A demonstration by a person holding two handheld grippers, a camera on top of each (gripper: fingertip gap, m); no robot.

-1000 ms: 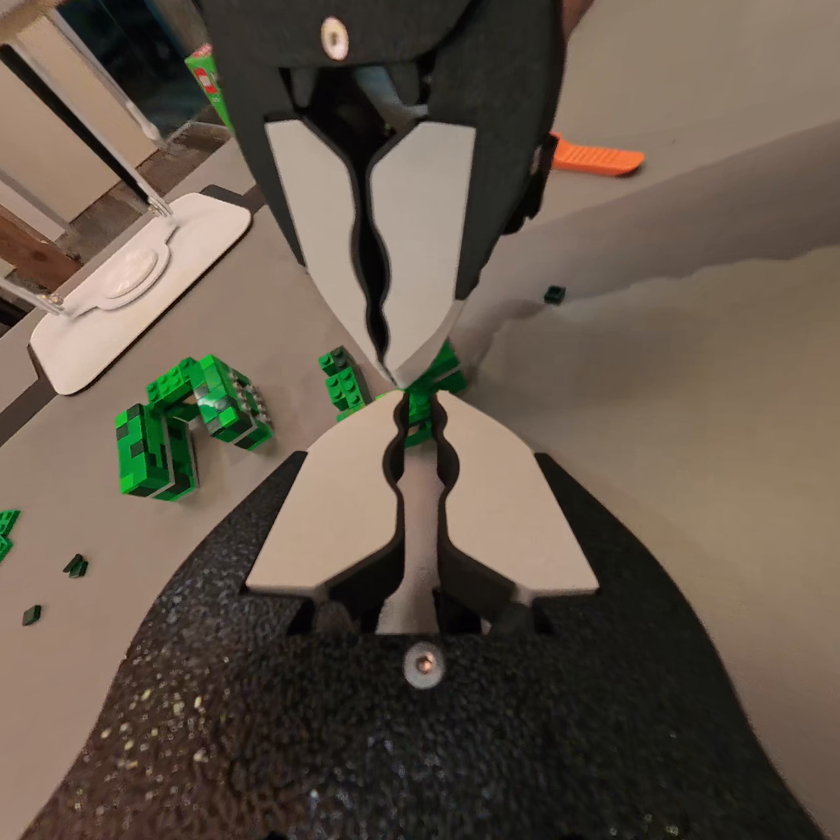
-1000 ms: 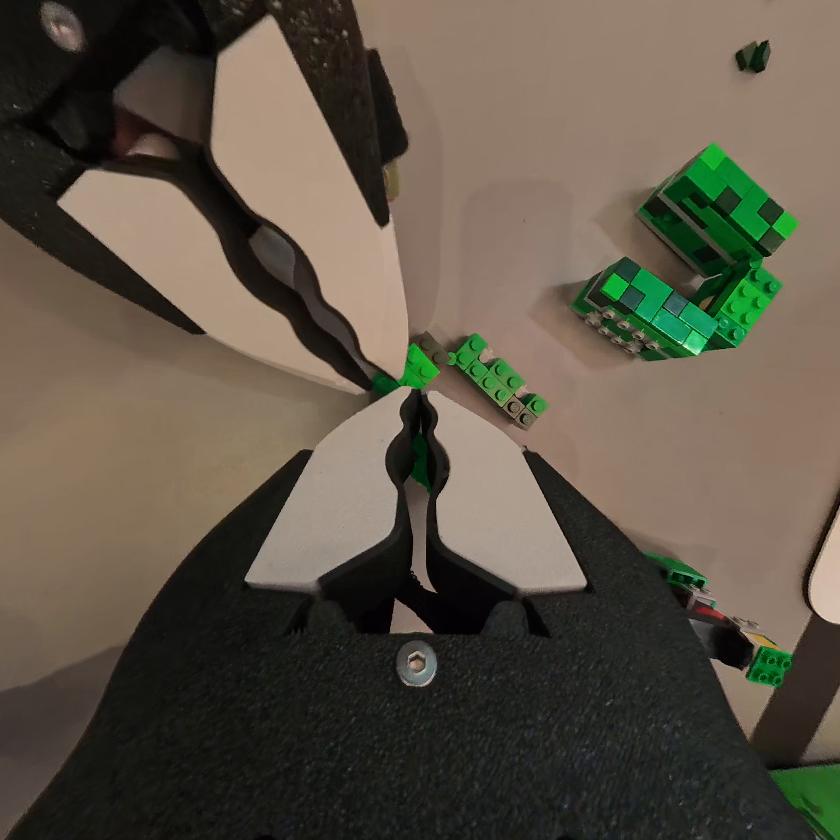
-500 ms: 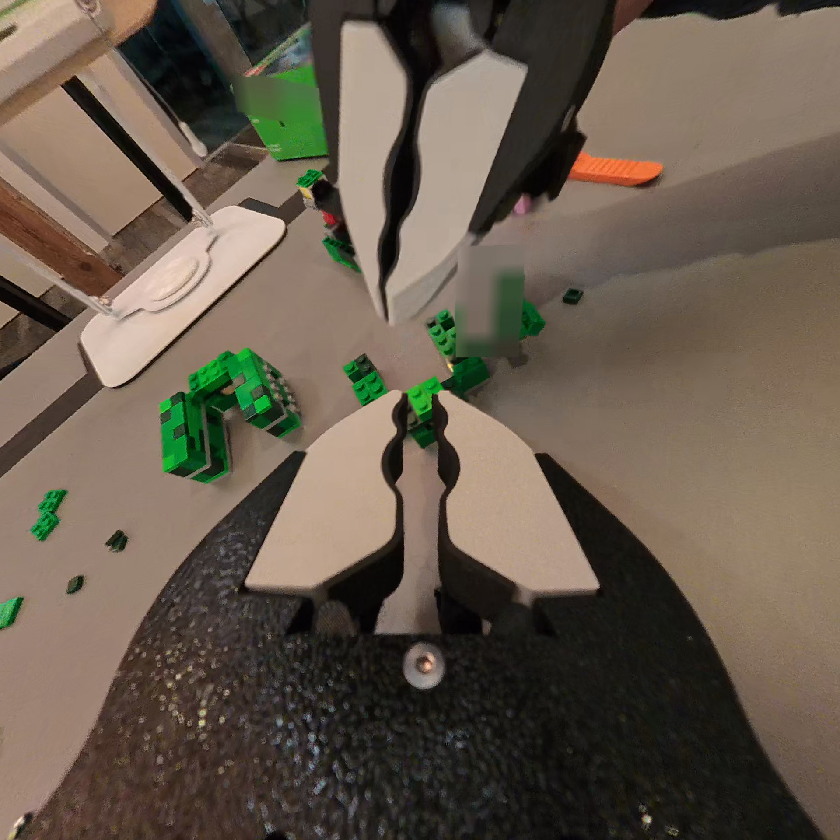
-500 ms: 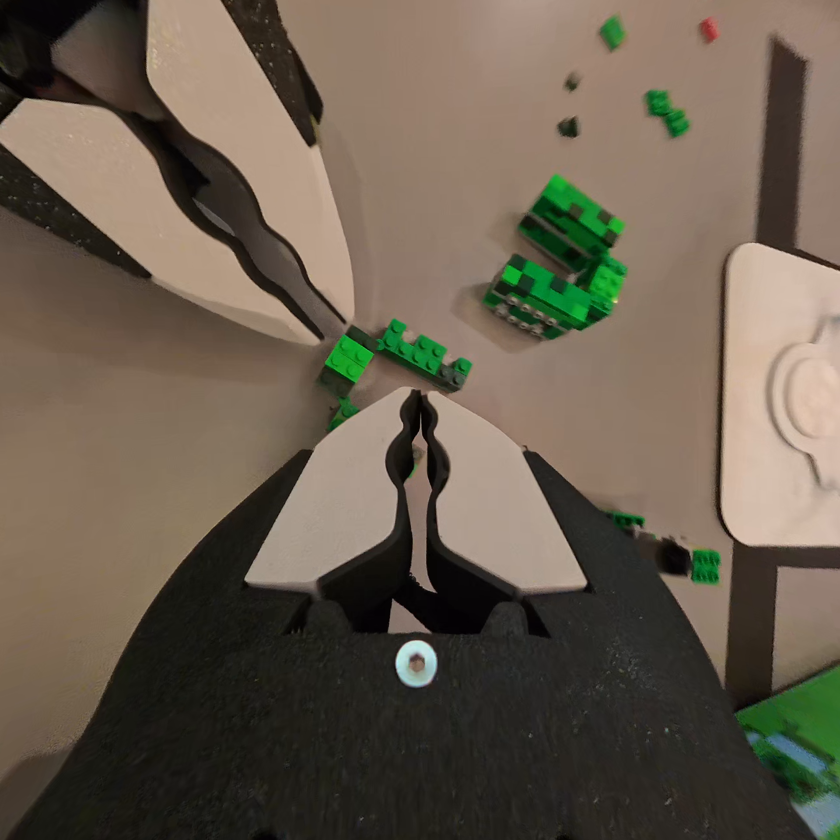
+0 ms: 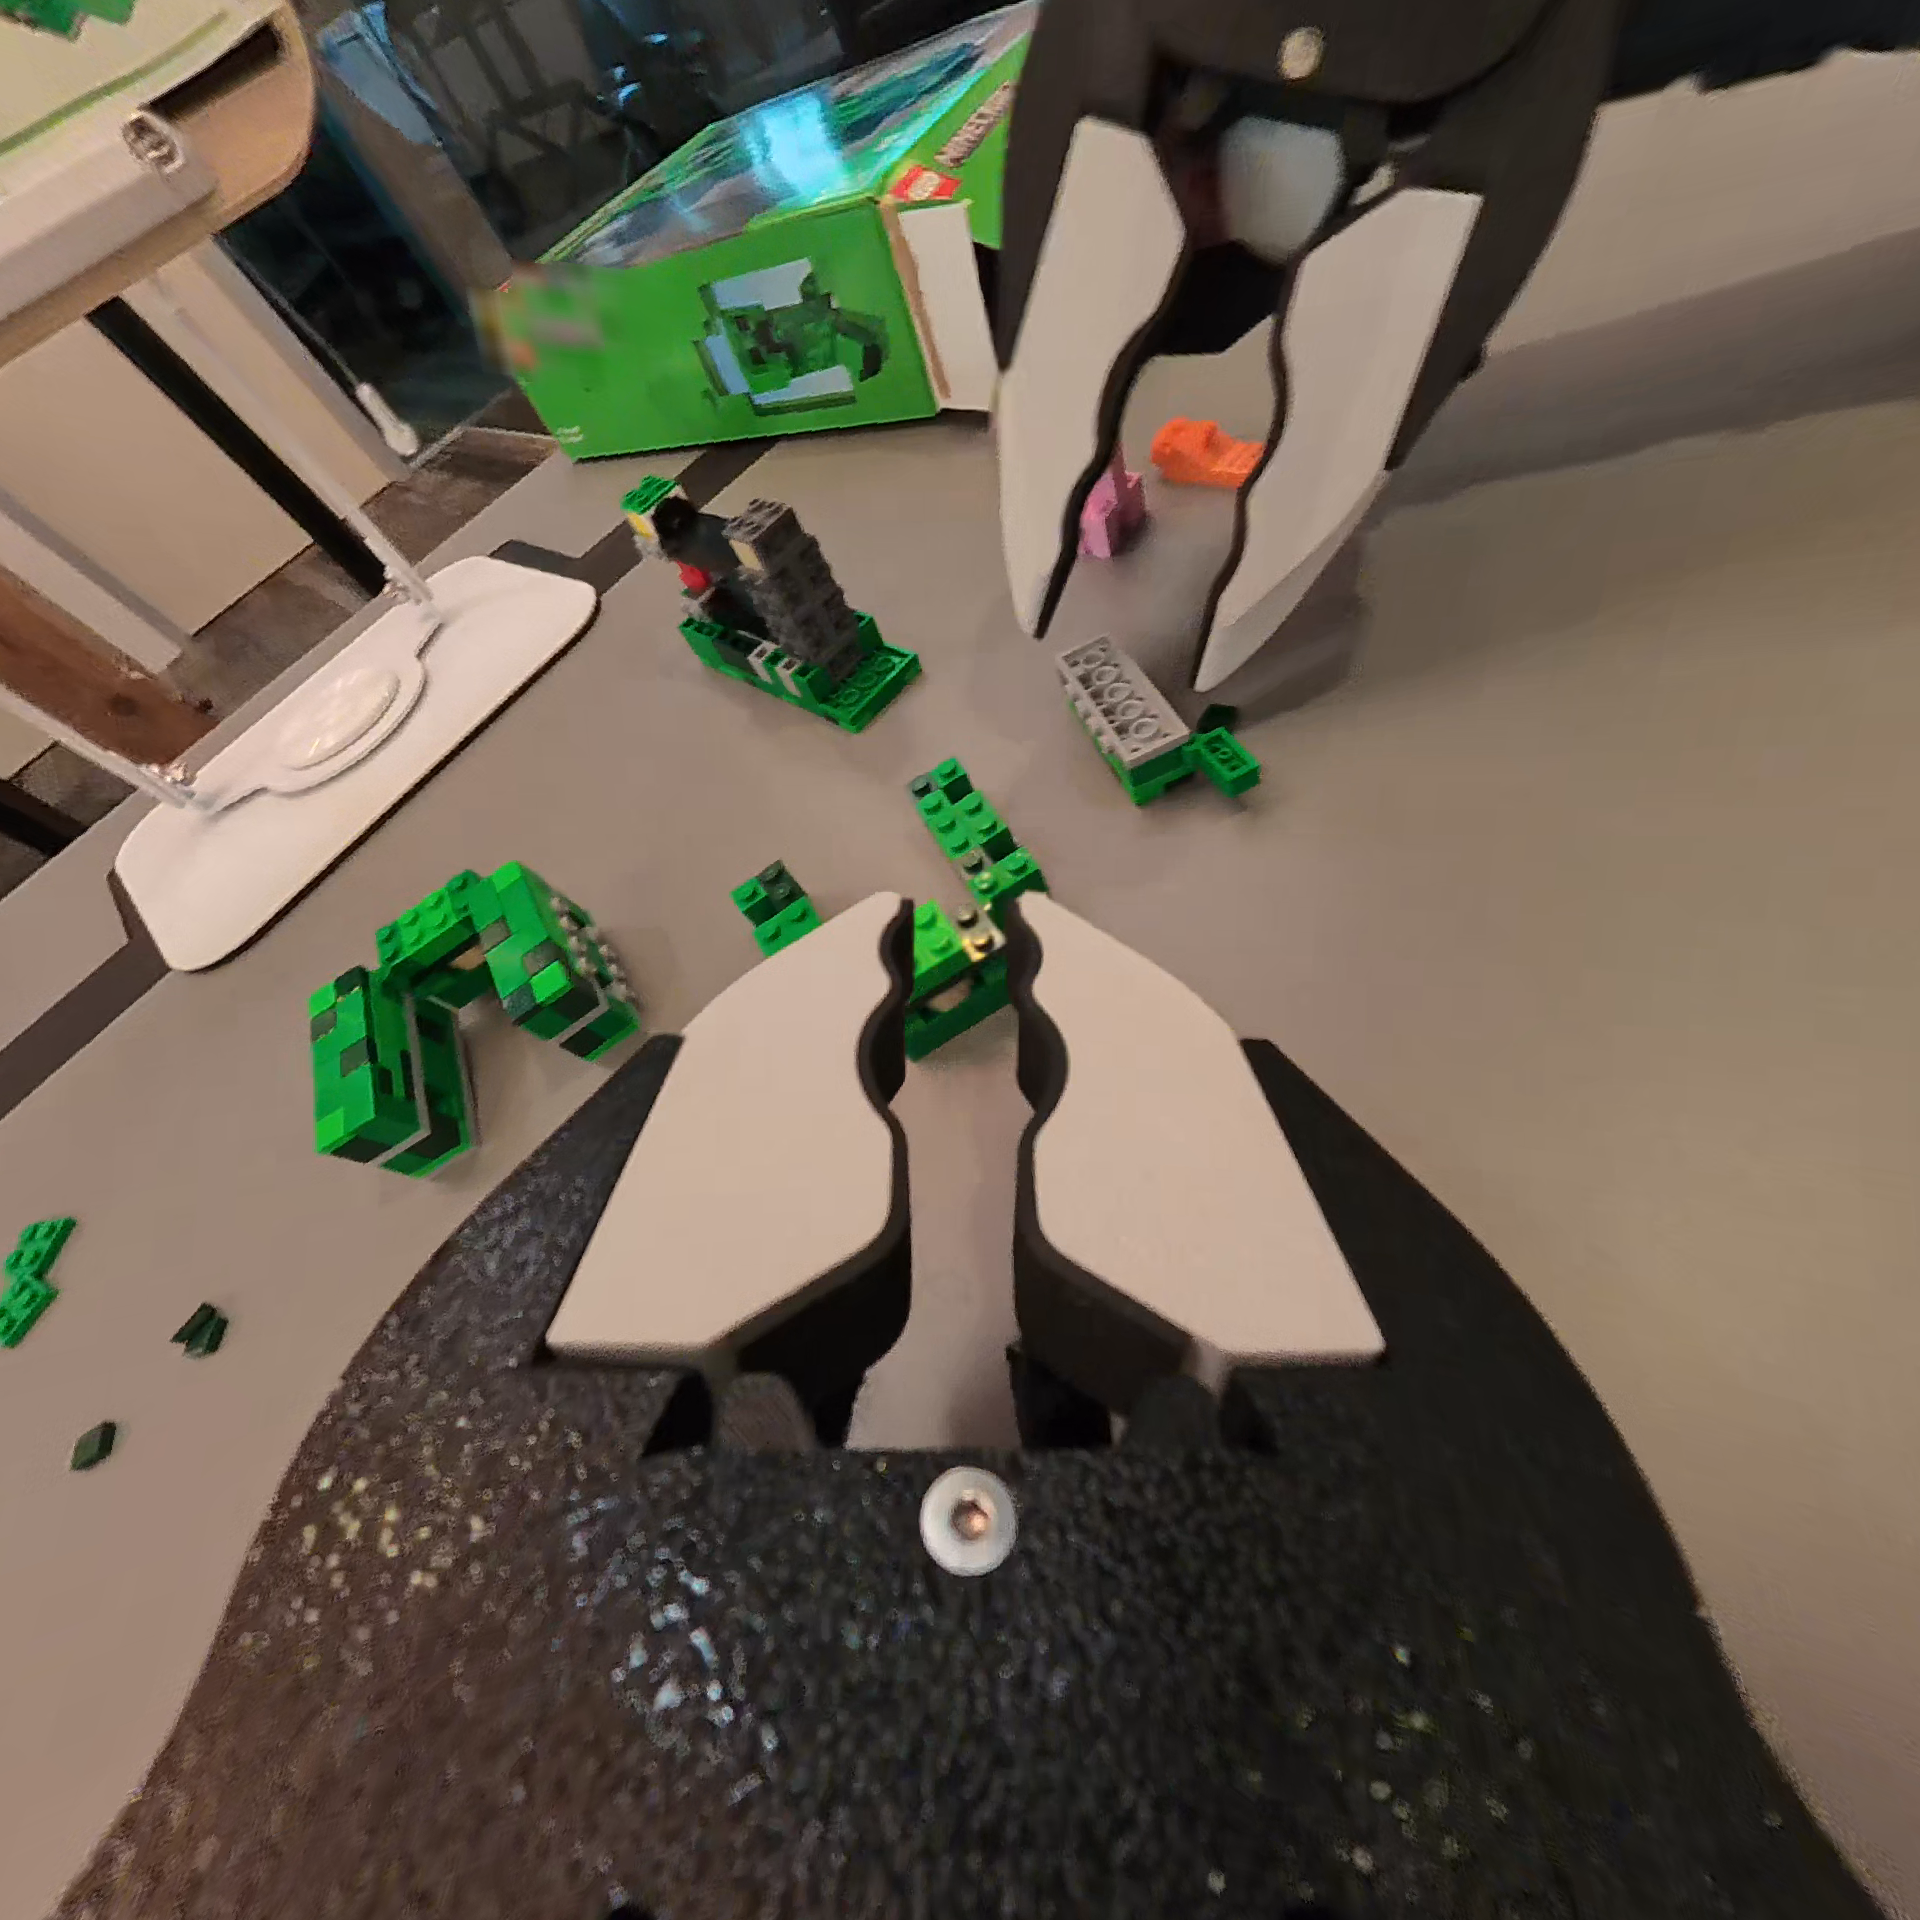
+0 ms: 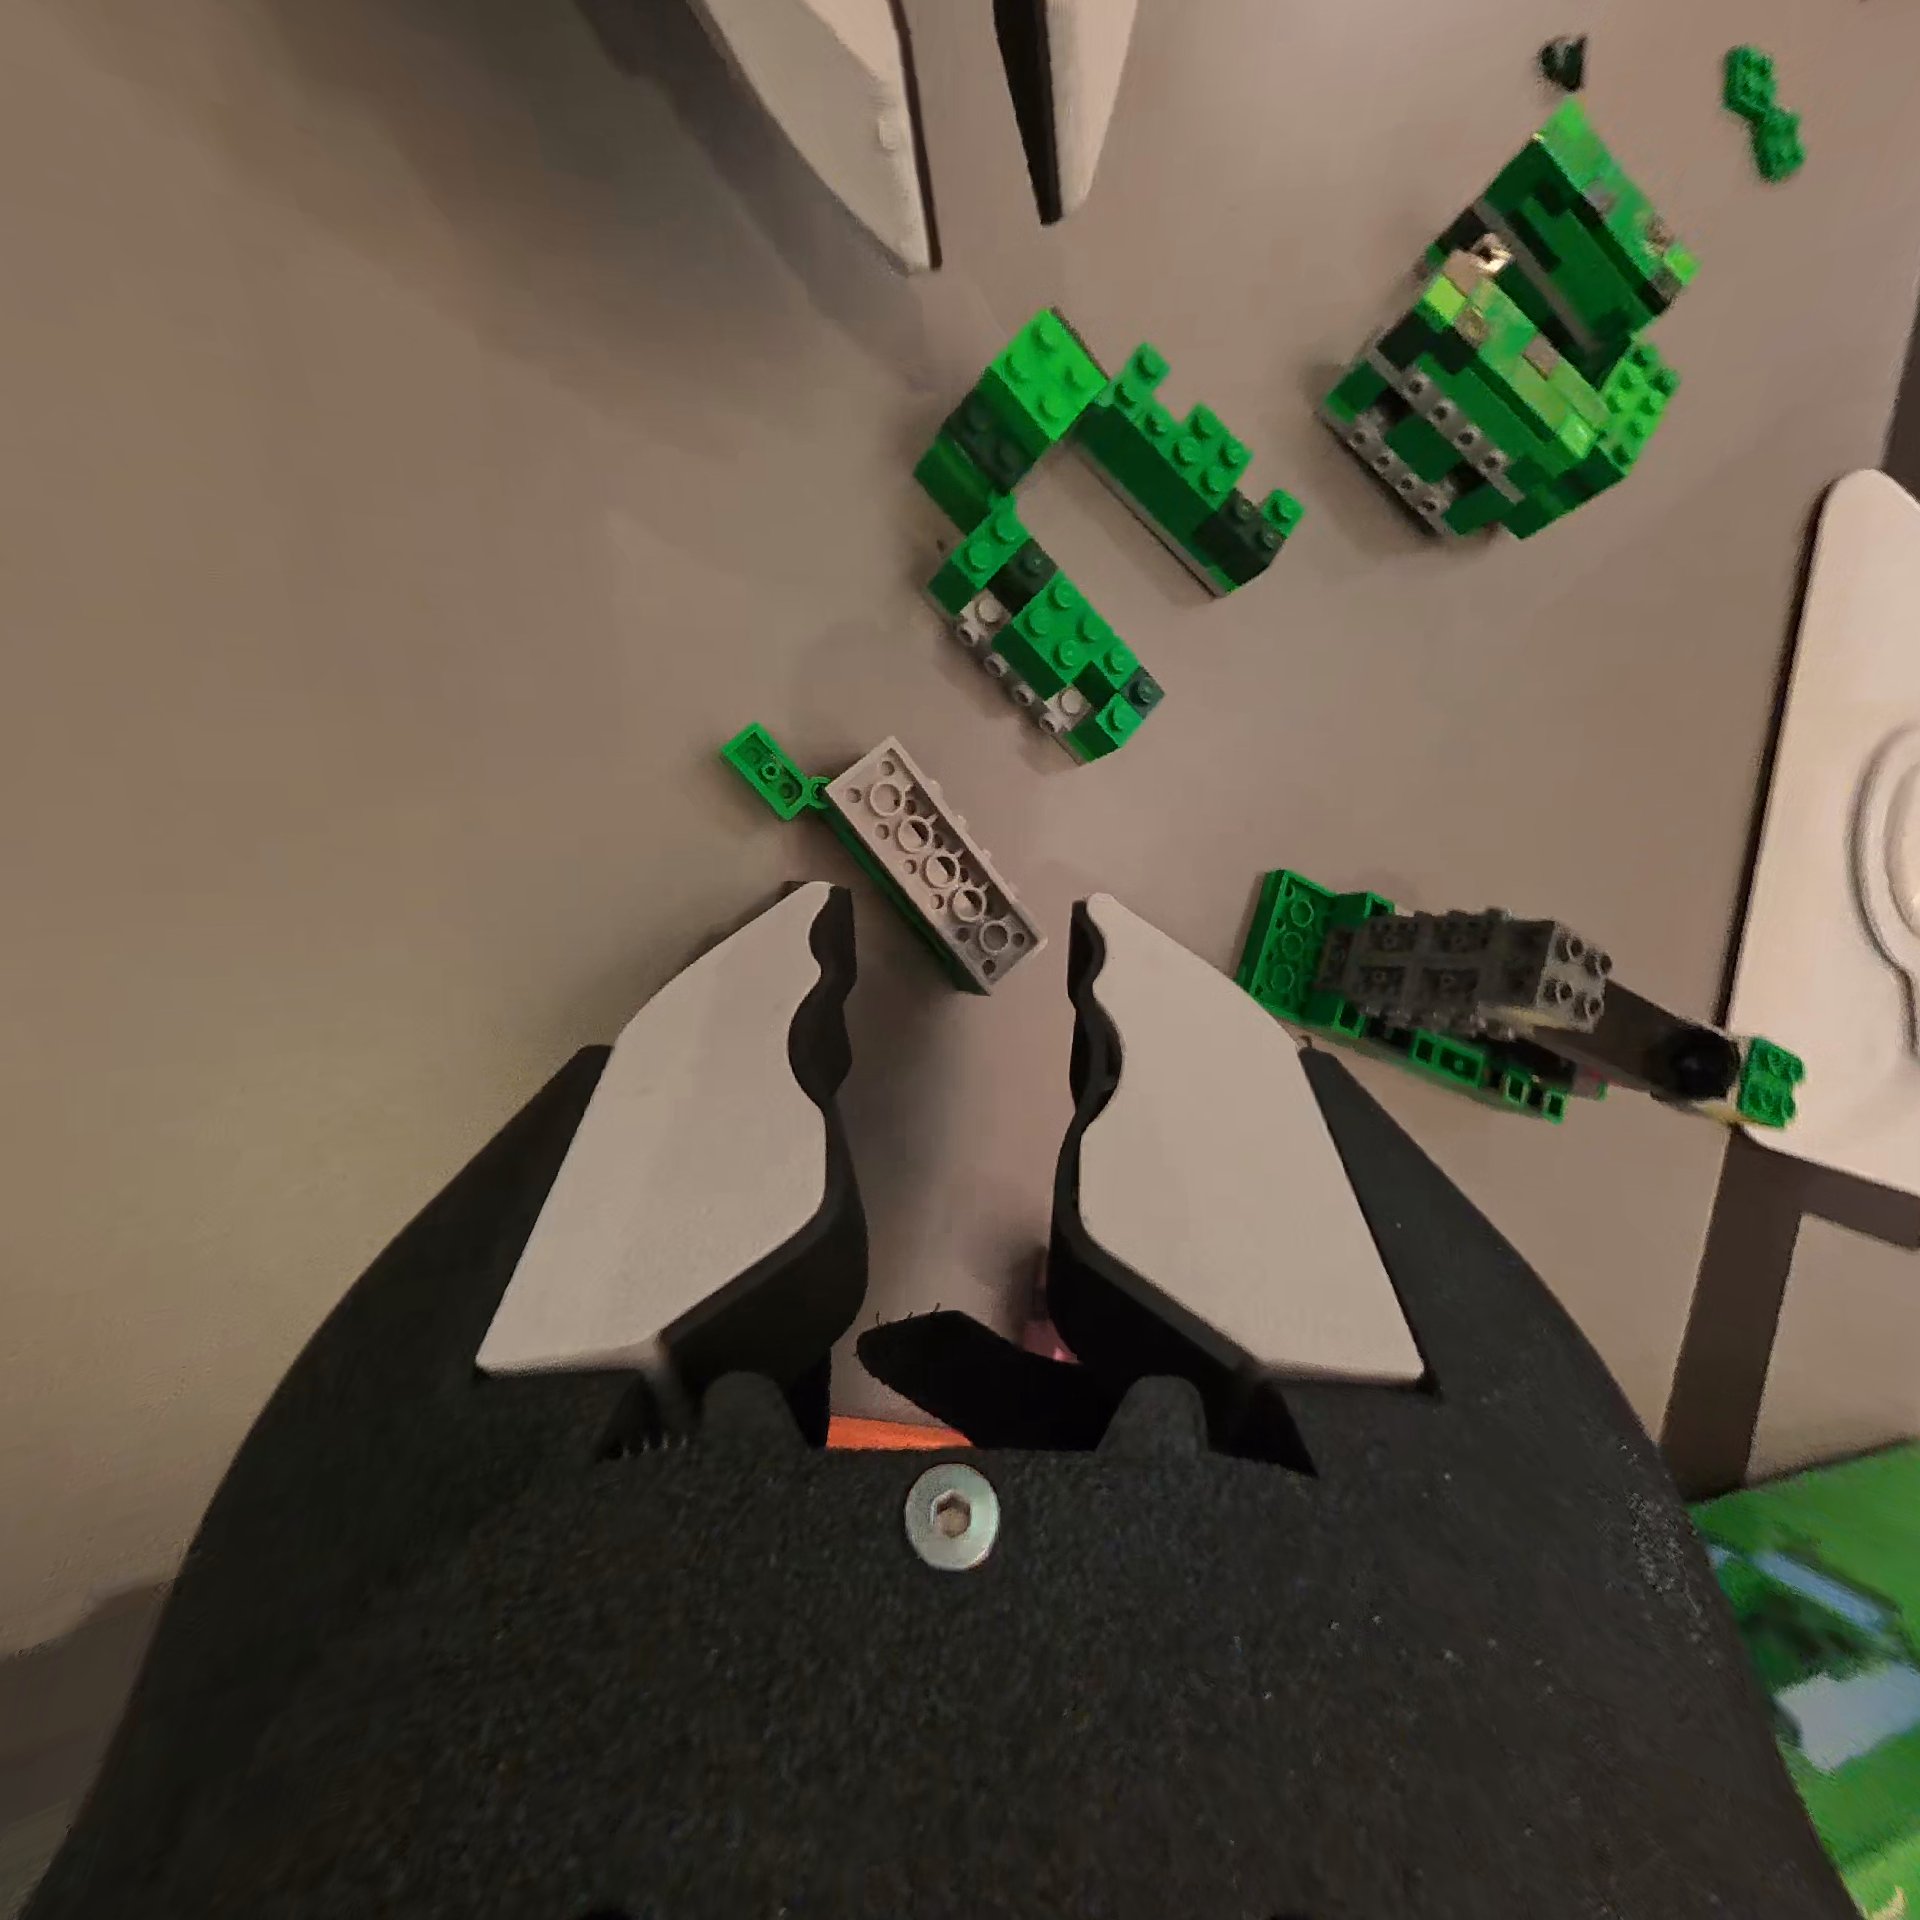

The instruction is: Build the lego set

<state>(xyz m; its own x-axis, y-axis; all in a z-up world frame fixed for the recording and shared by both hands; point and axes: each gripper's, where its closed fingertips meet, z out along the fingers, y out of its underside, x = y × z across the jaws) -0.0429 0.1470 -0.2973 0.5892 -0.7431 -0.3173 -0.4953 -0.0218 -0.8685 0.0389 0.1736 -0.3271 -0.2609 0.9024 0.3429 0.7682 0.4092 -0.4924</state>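
My left gripper (image 5: pixel 958 920) is open and empty, just above a C-shaped green brick assembly (image 5: pixel 971 831) that lies on the grey table; it also shows in the right wrist view (image 6: pixel 1091 488). My right gripper (image 6: pixel 961 920) is open and empty, hovering over a grey brick on a green plate (image 6: pixel 935 862) that lies studs down. In the left wrist view the right gripper (image 5: pixel 1122 649) hangs above that grey brick (image 5: pixel 1127 707). The left gripper's fingertips (image 6: pixel 894 156) show at the top of the right wrist view.
A folded green assembly (image 5: pixel 447 1008) (image 6: pixel 1507 353) lies to the left. A dark grey tower on a green plate (image 5: pixel 790 613) (image 6: pixel 1455 987), a green box (image 5: pixel 748 343), a white stand base (image 5: pixel 343 727), an orange separator (image 5: pixel 1205 457), a pink piece (image 5: pixel 1112 509) and small loose pieces (image 5: pixel 31 1278) surround them. One gripper's finger ends stand about 10 cm off the other's.
Both grippers were shut, tip to tip on a green piece. They have drawn apart and opened. The green assembly and the grey brick now lie on the table.
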